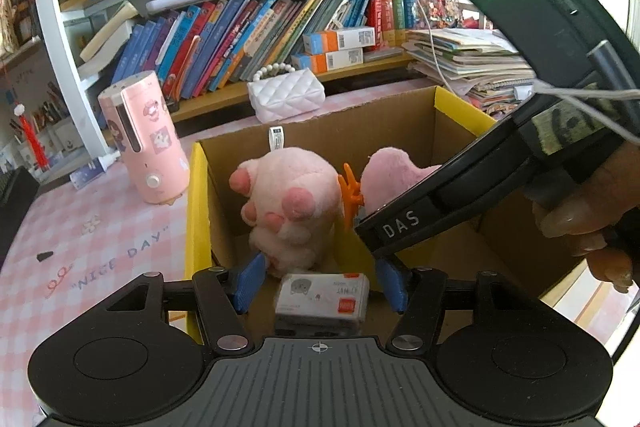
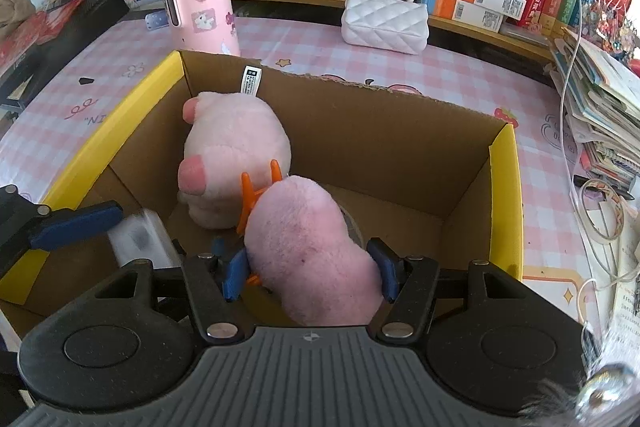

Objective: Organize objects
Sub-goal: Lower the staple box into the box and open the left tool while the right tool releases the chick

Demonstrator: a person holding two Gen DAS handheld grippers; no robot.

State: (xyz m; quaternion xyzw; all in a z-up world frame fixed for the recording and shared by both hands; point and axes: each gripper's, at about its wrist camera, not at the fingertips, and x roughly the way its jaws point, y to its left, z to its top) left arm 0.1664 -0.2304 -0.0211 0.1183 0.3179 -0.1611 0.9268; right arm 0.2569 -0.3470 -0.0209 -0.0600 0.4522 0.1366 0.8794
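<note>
Cardboard box (image 2: 400, 163) with yellow rim sits on the pink-checked desk (image 2: 304, 39), open top, both grippers angled down into it

Inside, largest first: pink plush paw (image 2: 236, 147) stands against the far-left wall, tag up. A second pink plush (image 2: 308, 247) lies in front of it, long axis running from the right gripper toward the far wall, and an orange clip (image 2: 250, 201) is wedged between the two plush pieces

Right gripper (image 2: 308, 273): jaws straddle the near end of that second plush, blue pads pressed into its flanks on both sides, so it reads as gripping the plush. It's pitched steeply down, with the plush hanging low inside the box near the middle. Key relation for the drop: free floor lies ahead and right of the jaws, the paw blocks ahead-left

Left gripper (image 1: 320, 283): jaws partly open. A small white card case (image 1: 322, 297) lies between the pads, gap visible on both sides, so no grip; it rests on the box floor at the near-left corner, long axis across the jaws

Left is nearer the case, right is nearer the open floor

My read: both items are at the release stage, right one not yet let go
</note>
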